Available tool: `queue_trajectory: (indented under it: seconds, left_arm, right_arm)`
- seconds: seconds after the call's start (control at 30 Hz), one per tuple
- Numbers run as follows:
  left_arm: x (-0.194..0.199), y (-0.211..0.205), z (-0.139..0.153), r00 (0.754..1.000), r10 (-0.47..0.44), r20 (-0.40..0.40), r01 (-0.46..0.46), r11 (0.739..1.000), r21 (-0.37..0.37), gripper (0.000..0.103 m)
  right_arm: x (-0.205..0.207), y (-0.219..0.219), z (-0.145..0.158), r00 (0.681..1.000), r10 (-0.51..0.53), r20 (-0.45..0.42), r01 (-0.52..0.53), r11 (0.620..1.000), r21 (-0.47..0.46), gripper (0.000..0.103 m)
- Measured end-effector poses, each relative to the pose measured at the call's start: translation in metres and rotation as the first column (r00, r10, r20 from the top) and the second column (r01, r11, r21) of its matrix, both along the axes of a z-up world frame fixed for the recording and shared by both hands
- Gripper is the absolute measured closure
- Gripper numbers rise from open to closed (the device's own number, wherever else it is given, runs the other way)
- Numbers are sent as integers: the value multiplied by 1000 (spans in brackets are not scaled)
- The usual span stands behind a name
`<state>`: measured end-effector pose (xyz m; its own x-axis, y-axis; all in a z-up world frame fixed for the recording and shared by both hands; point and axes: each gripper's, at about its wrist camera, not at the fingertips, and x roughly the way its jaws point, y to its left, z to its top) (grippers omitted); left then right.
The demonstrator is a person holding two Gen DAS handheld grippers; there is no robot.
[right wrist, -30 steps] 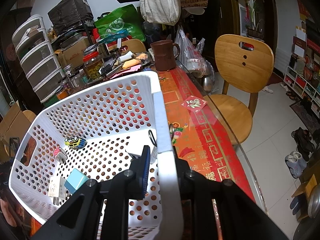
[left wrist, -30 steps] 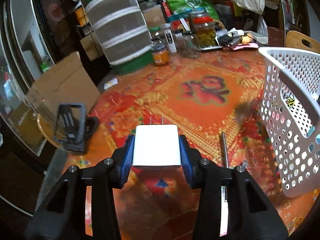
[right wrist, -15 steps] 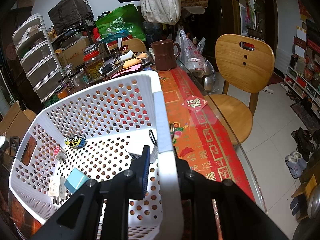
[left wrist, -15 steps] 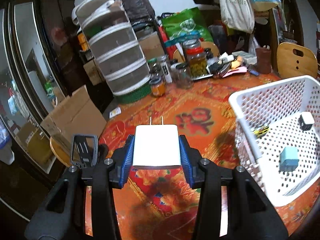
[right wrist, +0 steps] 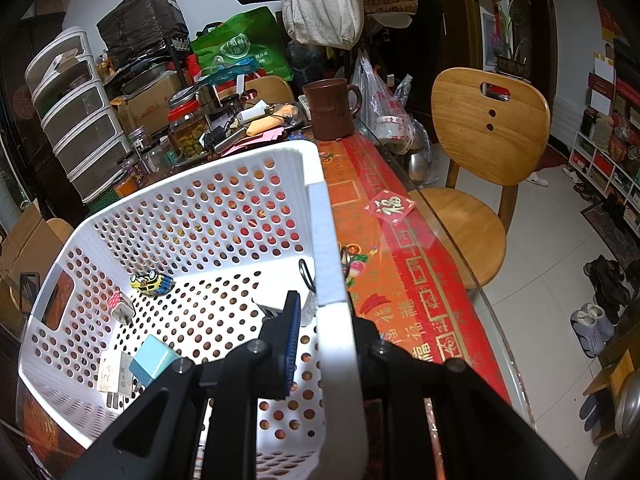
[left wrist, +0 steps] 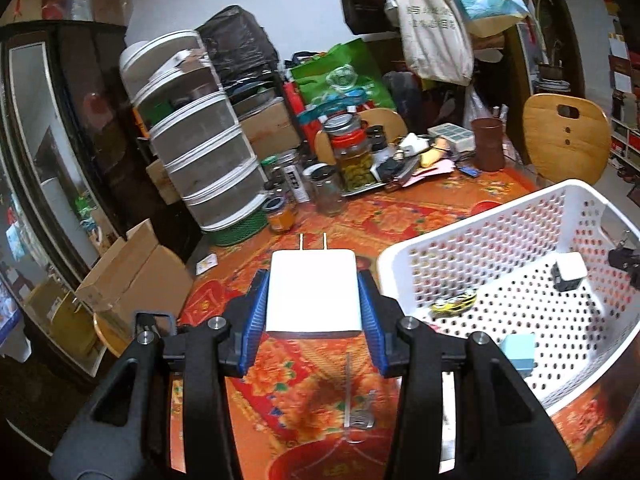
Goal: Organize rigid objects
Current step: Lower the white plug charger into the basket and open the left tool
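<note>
The left hand-held gripper (left wrist: 313,300) pinches a white charger (left wrist: 312,290); the basket (left wrist: 472,236) lies at 3 o'clock, its rim clamped by the right hand-held gripper (right wrist: 328,344).

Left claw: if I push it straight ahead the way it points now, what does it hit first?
Probably nothing soon. The left claw, shut on the white charger, aims over open tablecloth toward the glass jars; the basket sits just right of that line. Depth is uncertain.
</note>
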<state>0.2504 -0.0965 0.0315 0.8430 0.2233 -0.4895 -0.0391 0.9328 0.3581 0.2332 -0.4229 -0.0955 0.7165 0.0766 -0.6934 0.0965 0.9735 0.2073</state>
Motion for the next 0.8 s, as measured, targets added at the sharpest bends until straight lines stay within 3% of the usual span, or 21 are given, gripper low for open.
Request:
queue_trajectory:
  seconds: [0.3,0.63,0.8]
  left_arm:
    - [8,-57,-20,997,-69,-36,71,997,42,62]
    - [30,-96,-78,976,-123,-182,135,989,56,62]
    - [39,-101,-99,955,-155,-254,164,986,13,62]
  right_arm:
    - [-1,5,-2,1000,7,-1,-7,1000,1,86]
    - [0,5,-2,1000,8,-1,-8,1000,2,86]
    - [0,5,-2,1000,10,-2,-10,1000,2,86]
